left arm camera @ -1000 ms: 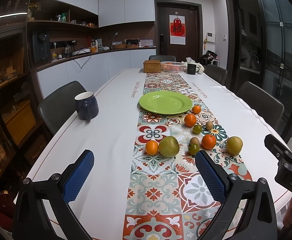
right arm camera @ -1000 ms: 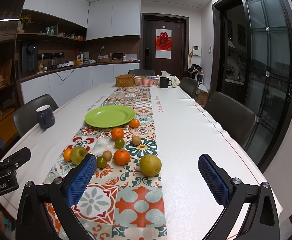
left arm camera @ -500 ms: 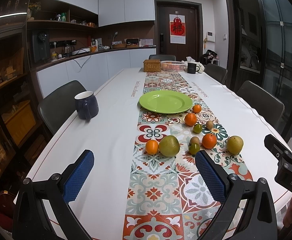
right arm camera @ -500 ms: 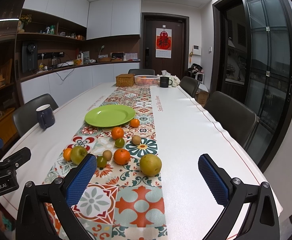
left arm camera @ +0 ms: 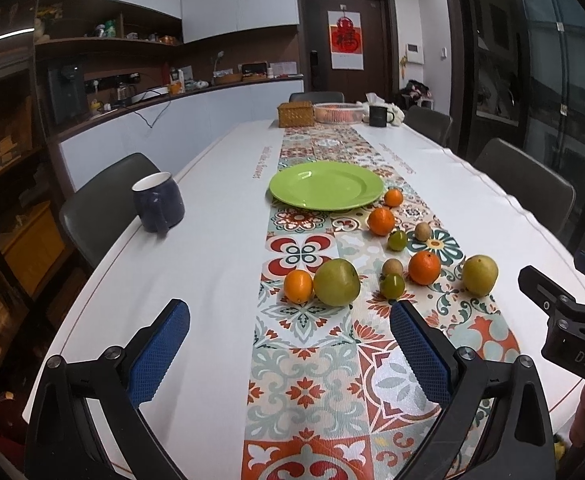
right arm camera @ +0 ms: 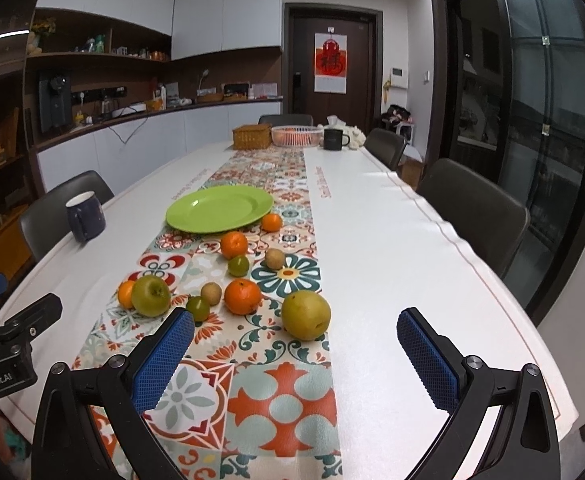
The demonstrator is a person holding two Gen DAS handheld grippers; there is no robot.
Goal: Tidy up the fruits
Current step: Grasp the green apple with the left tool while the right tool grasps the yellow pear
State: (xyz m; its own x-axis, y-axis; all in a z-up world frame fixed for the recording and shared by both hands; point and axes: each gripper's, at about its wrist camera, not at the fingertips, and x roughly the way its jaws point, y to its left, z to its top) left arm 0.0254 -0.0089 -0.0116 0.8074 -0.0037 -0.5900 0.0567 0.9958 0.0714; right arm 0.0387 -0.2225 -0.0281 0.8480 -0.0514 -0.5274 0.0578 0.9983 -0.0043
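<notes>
Several fruits lie loose on the patterned table runner [left arm camera: 316,364]. A green apple [left arm camera: 336,282] sits beside a small orange [left arm camera: 298,286]; a yellow pear [left arm camera: 479,275], oranges [left arm camera: 424,267], green limes [left arm camera: 392,285] and brown kiwis [left arm camera: 392,267] lie further right. An empty green plate [left arm camera: 326,185] sits beyond them, also in the right wrist view [right arm camera: 219,208]. My left gripper [left arm camera: 290,350] is open and empty, short of the apple. My right gripper [right arm camera: 295,356] is open and empty, just short of the pear [right arm camera: 306,315].
A dark blue mug [left arm camera: 158,201] stands at the table's left side. A wicker box [left arm camera: 295,115], a white basket [left arm camera: 338,112] and a black mug [left arm camera: 378,115] stand at the far end. Dark chairs [right arm camera: 472,216] line both sides.
</notes>
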